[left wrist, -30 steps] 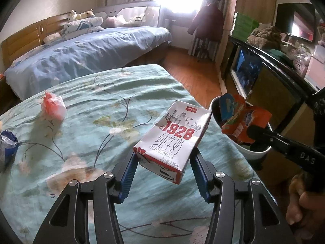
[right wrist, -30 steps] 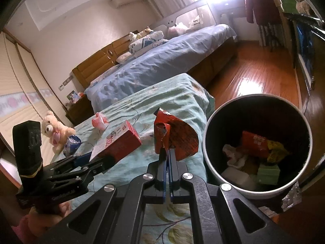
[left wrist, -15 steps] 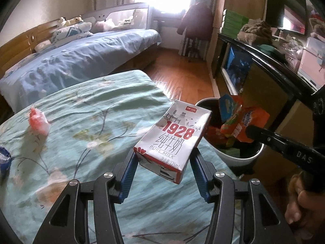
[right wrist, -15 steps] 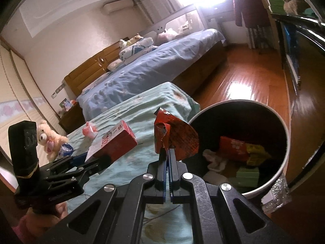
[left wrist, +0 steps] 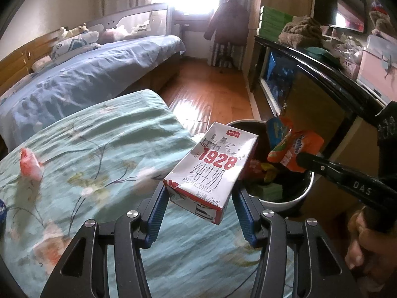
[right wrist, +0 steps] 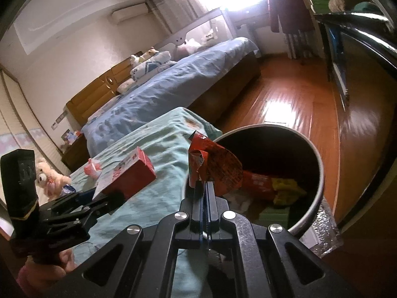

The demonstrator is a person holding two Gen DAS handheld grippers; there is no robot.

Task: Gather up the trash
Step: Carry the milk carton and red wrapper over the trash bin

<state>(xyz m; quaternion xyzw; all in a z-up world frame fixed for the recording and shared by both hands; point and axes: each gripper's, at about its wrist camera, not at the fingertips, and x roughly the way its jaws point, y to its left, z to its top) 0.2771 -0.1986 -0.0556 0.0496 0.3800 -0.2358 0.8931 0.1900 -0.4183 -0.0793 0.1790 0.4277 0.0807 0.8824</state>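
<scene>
Left wrist view: left gripper (left wrist: 198,193) clamps the milk carton (left wrist: 211,171) short of the bin (left wrist: 285,202), right gripper (right wrist: 204,186) pinches the snack wrapper (right wrist: 213,166) over it; an early release likely drops the carton onto the bedspread (left wrist: 99,154).

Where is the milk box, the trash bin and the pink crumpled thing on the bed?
milk box (left wrist: 213,171), left wrist view, printed front face
trash bin (right wrist: 320,171), right wrist view, right rim
pink crumpled thing (left wrist: 29,165), left wrist view, its middle
</scene>
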